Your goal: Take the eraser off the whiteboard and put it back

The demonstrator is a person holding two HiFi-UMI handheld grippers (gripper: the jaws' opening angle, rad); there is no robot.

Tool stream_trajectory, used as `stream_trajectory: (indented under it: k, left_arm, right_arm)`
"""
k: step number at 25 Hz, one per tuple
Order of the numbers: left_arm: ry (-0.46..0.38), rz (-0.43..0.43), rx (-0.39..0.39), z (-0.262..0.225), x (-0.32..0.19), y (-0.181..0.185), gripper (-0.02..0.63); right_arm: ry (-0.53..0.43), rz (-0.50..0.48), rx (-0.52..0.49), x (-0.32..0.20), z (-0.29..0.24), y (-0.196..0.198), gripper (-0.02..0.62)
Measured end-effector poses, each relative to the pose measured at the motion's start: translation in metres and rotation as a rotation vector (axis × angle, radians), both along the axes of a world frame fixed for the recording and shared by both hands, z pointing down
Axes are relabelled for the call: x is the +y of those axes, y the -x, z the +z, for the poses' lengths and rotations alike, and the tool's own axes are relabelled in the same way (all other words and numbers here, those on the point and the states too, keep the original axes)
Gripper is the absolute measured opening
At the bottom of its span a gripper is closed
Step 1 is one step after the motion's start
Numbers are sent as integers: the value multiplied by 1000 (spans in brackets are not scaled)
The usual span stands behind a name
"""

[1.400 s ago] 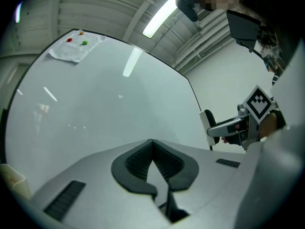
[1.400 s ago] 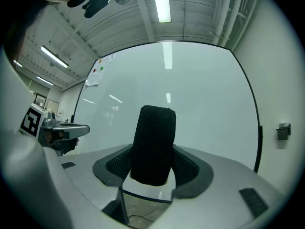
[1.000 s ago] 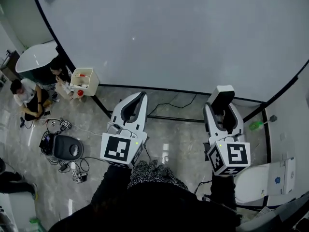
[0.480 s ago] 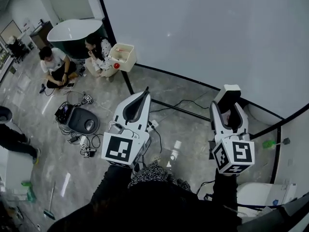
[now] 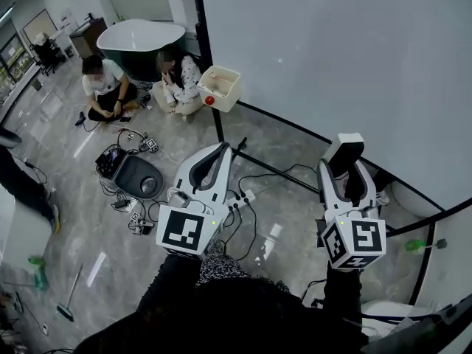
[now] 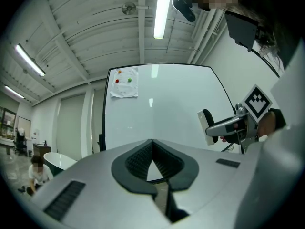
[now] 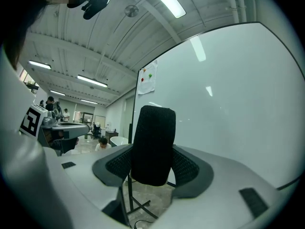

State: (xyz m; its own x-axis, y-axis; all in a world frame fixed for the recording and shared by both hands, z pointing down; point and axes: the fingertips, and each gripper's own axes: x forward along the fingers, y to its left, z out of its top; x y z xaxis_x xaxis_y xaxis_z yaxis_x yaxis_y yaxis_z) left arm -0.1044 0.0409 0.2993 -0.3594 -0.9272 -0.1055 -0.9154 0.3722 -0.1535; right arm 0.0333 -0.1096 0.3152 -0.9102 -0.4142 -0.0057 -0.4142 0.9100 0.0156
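Observation:
The eraser (image 5: 344, 147), with a white back and black felt (image 7: 153, 144), is clamped upright between the jaws of my right gripper (image 5: 344, 167), clear of the whiteboard (image 5: 346, 65). In the right gripper view the board (image 7: 228, 104) stands just to the right of the eraser. My left gripper (image 5: 221, 149) hangs to the left, its jaws shut on nothing, tips meeting (image 6: 152, 142). From the left gripper view I see the eraser (image 6: 206, 125) in the other gripper, in front of the board (image 6: 157, 109).
Two people (image 5: 103, 87) (image 5: 179, 74) sit on the floor beside a dark tub (image 5: 140, 39). A white box (image 5: 220, 87) stands by the board's black frame (image 5: 210, 87). A black round device (image 5: 134, 177), cables and a power strip (image 5: 241, 198) lie below. A sheet of paper (image 6: 125, 81) hangs on the board.
The head view has swung left: the whiteboard's edge, the box and the seated people have shifted right and down. Both grippers keep their pose, the right one still holding the eraser.

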Motion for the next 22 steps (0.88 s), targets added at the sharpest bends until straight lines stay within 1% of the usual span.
stream_trajectory:
  k: [3,6,12,17,19,22]
  left_arm:
    - [-9,10,-10,-3,0,23,6]
    - [-16,38,-14,-6,-8,51,6]
    - [-13,94,-4,-8,-23,123,6]
    - [-12,129,8,-5,-26,182,6]
    - [-16,145,5,-7,-26,204,6]
    - [1,195,-10,-8,-27,231,6]
  right_arm:
    - [-7,3,-5,2,-1,25,245]
    - [-6,24,-10,0,-2,53,245]
    - [-11,63,-16,-5,-9,126,245]
    - [-2,97,-21,-4,-5,185,245]
    - [-5,110,-20,-1,-6,205,245]
    - [-5,151,-20,4,-12,229,245]
